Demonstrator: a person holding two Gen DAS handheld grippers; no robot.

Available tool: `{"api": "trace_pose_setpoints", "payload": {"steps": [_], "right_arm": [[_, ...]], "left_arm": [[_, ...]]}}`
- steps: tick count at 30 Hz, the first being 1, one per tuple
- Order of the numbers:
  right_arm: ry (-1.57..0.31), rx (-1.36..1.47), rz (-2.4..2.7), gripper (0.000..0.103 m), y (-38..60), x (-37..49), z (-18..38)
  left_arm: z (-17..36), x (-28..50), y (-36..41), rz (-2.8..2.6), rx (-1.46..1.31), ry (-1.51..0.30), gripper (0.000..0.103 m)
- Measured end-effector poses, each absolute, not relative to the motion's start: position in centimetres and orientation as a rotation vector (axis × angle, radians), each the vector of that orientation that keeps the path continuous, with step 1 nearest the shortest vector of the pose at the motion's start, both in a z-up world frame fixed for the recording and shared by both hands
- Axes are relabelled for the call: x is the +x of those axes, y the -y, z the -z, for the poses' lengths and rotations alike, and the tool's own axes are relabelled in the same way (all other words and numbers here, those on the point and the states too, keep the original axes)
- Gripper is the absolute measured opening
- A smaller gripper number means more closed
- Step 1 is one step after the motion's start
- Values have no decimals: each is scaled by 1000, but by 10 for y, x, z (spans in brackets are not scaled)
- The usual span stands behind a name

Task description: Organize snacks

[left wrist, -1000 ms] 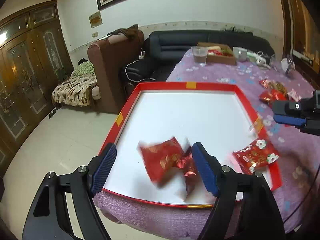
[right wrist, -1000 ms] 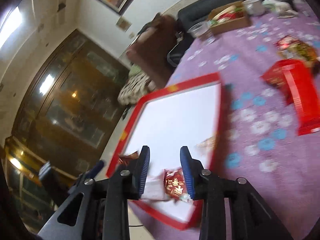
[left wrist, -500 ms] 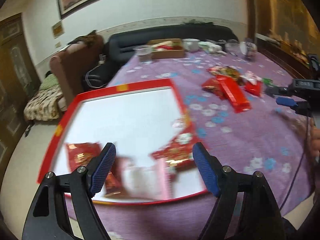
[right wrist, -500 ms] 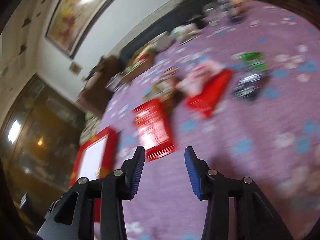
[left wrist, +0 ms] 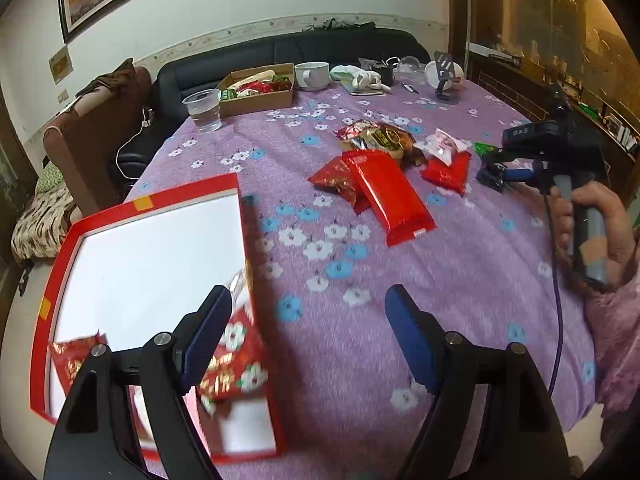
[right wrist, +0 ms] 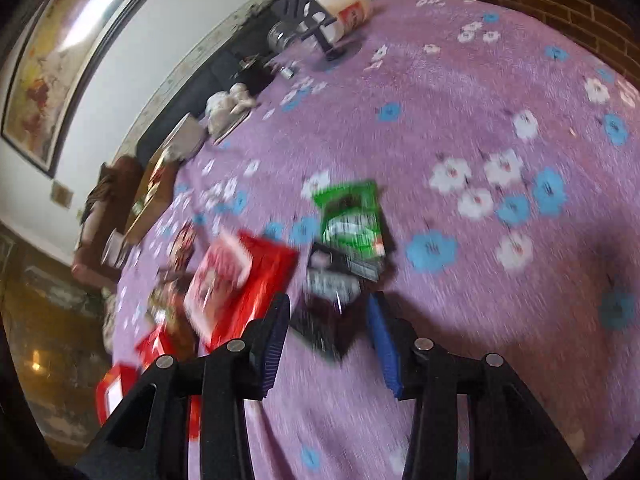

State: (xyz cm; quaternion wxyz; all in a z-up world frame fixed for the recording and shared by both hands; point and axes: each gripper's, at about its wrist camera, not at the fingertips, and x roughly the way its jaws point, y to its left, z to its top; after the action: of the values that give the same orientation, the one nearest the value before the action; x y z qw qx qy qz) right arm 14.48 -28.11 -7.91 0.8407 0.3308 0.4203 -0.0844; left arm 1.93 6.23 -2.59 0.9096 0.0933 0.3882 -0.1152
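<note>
A red tray with a white floor point(left wrist: 148, 196) lies at the left on the purple flowered cloth. It holds a red flowered packet point(left wrist: 232, 360) and another red packet point(left wrist: 72, 356). My left gripper point(left wrist: 308, 304) hangs open over bare cloth just right of the tray. A pile of snacks lies further back, with a long red packet point(left wrist: 388, 196) in front. My right gripper point(right wrist: 328, 308) hovers at the pile's right end, jaws closing. A black packet point(right wrist: 332, 276) lies between its fingers with the pads clear of it, a green packet point(right wrist: 352, 216) just beyond. A hand point(left wrist: 592, 216) holds this gripper.
At the back of the table stand a cardboard box of snacks point(left wrist: 260, 88), a plastic cup of water point(left wrist: 204, 110), a white mug point(left wrist: 312, 76) and a phone stand point(left wrist: 444, 76). A black sofa runs behind the table. The table's near edge is close below me.
Both views have swung right, from the tray to the snack pile. The right gripper, earlier over the tray with a red packet between its fingers, now hovers empty over the black and green packets.
</note>
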Motion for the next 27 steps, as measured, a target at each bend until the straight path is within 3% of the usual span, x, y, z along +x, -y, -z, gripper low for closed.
{"api": "trace_pose_setpoints", "payload": {"steps": [2,10,27], "right_arm": [[-894,662,198,24,276,158,78],[-822,360,195,23,244,163,75],[-839,489,117,23,259,163,78]], "left_arm": [[20,31,-59,235,181,-796,79],[18,79,-35,242,63,-846,79],[73,136,50,111,117,-941,79]]}}
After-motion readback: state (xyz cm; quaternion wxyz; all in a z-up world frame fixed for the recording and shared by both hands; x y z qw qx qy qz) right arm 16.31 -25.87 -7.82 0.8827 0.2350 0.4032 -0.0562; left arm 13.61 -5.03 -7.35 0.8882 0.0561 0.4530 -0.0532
